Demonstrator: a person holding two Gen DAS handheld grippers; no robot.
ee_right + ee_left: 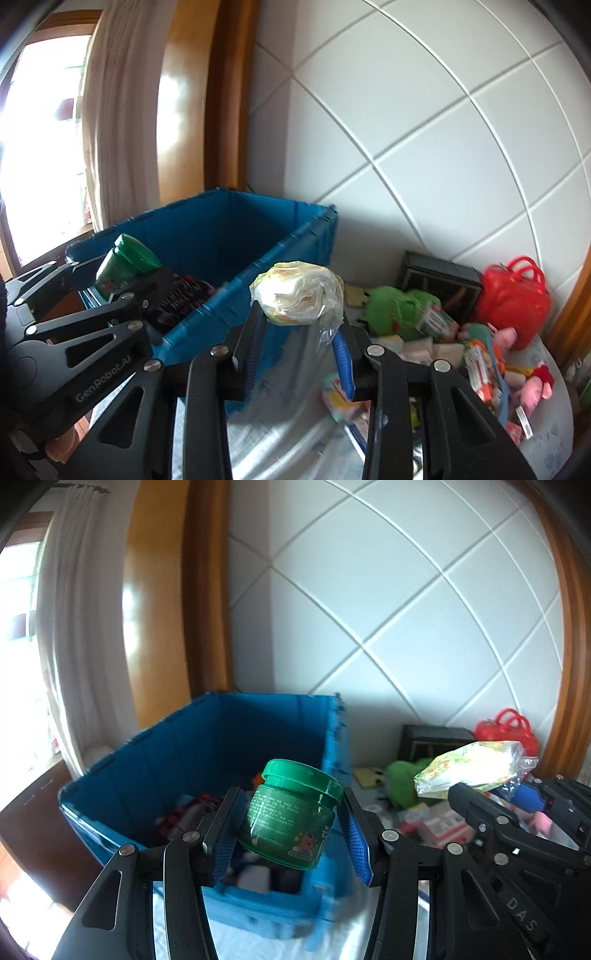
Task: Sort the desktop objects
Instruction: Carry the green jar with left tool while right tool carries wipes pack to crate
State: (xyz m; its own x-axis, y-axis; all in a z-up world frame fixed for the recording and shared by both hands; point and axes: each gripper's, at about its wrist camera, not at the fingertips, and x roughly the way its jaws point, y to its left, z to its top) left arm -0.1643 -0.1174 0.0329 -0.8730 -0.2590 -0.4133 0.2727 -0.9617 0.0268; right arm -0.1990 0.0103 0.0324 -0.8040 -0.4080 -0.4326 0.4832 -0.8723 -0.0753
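My left gripper (291,823) is shut on a green jar (291,816) with a green lid, tilted, held above the open blue crate (207,738). The jar also shows in the right wrist view (125,264), over the crate's (229,229) near left corner. My right gripper (301,332) is shut on a clear plastic packet of tissues (299,291) with a yellow-green print, held beside the crate's right wall. The packet shows in the left wrist view (476,768) at right, above the right gripper's black frame.
The crate holds a red-and-black striped item (181,295) and other things. To its right lie a green plush (399,306), a red bag (513,295), a black box (439,277), pink plush toys (535,387) and small packages on a white cloth. A tiled wall stands behind.
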